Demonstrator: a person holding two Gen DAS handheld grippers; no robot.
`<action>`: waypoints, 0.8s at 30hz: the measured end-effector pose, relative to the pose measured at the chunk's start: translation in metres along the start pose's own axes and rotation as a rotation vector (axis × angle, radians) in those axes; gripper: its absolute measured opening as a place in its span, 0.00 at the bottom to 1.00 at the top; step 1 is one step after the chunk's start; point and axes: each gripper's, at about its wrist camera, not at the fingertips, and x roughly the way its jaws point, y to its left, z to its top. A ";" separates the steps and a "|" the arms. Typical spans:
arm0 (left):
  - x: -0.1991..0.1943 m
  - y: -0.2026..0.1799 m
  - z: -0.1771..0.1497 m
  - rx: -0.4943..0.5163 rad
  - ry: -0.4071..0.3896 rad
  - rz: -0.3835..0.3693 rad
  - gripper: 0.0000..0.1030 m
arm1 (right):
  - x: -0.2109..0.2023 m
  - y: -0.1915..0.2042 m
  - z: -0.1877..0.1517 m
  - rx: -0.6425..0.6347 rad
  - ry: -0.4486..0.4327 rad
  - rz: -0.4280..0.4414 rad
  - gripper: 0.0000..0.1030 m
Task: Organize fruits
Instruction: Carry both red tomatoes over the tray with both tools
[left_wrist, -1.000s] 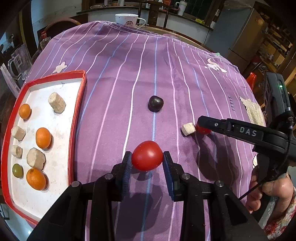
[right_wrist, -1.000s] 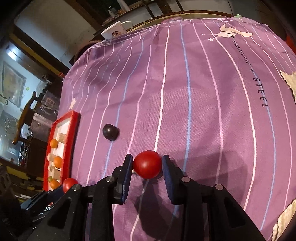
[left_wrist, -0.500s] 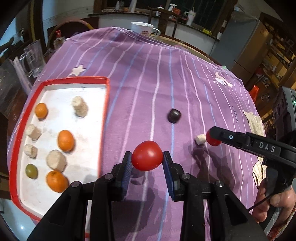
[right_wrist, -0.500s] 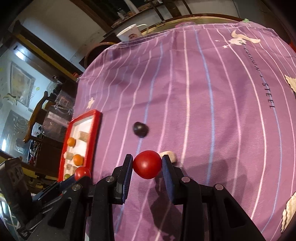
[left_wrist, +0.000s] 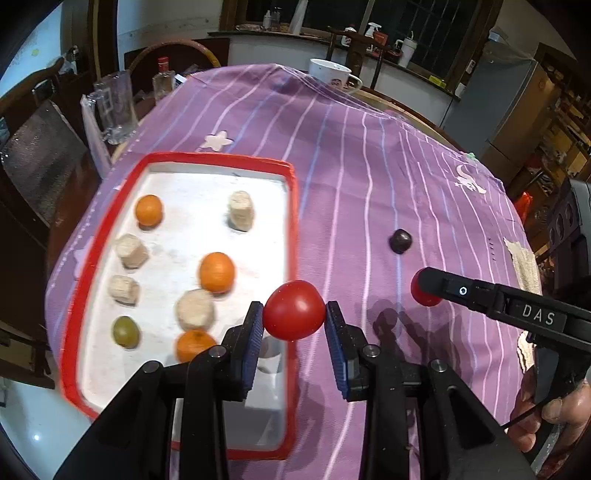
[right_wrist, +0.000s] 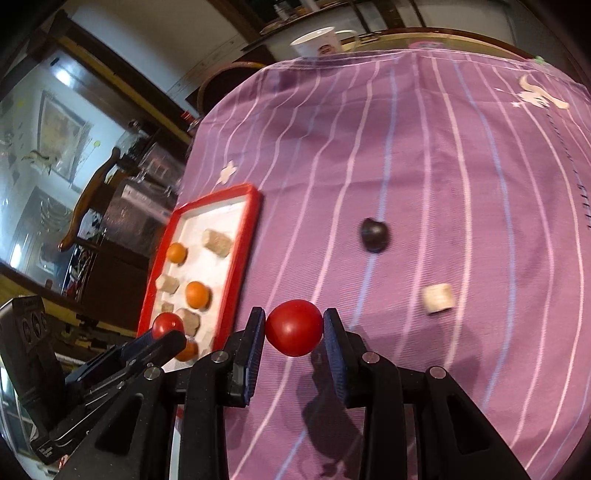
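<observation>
Left claw (left_wrist: 294, 321): its blue-padded fingers (left_wrist: 254, 334) are pinched on a red tomato (left_wrist: 293, 309), which is held in the air above the right rim of the tray. Right claw (right_wrist: 294, 330): its pads are likewise pressed on a second red tomato (right_wrist: 294, 326), which is carried over the cloth just right of the tray; in the left wrist view this claw is seen from the side, with the person's hand (left_wrist: 546, 413) at its handle.

Desk (left_wrist: 417, 101): a round top, covered by a purple striped cloth (left_wrist: 369, 177) whose far edge is draped beside a white mug (left_wrist: 330, 74).

Tray (left_wrist: 291, 206): a white rectangular tray with a red rim is laid at the left side of the cloth, close to the desk's left edge. Three oranges (left_wrist: 217, 271), five pale cork-like chunks (left_wrist: 241, 210) and one green grape (left_wrist: 125, 331) are contained in it, well apart from one another. Bare white floor is left along its far end and along the right rim.

Loose items: a dark plum (right_wrist: 374, 234) and one pale chunk (right_wrist: 437, 298) are left on the cloth to the right of the tray. The cloth between tray and plum is uncovered, and a wide striped area is open toward the far edge.
</observation>
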 end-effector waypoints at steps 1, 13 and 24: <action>-0.002 0.003 -0.001 0.000 -0.003 0.005 0.32 | 0.002 0.005 -0.001 -0.006 0.004 0.001 0.34; -0.016 0.044 -0.004 -0.017 -0.025 0.068 0.32 | 0.028 0.062 -0.011 -0.100 0.053 0.017 0.34; -0.020 0.069 -0.010 -0.028 -0.017 0.095 0.32 | 0.048 0.094 -0.020 -0.137 0.083 0.046 0.34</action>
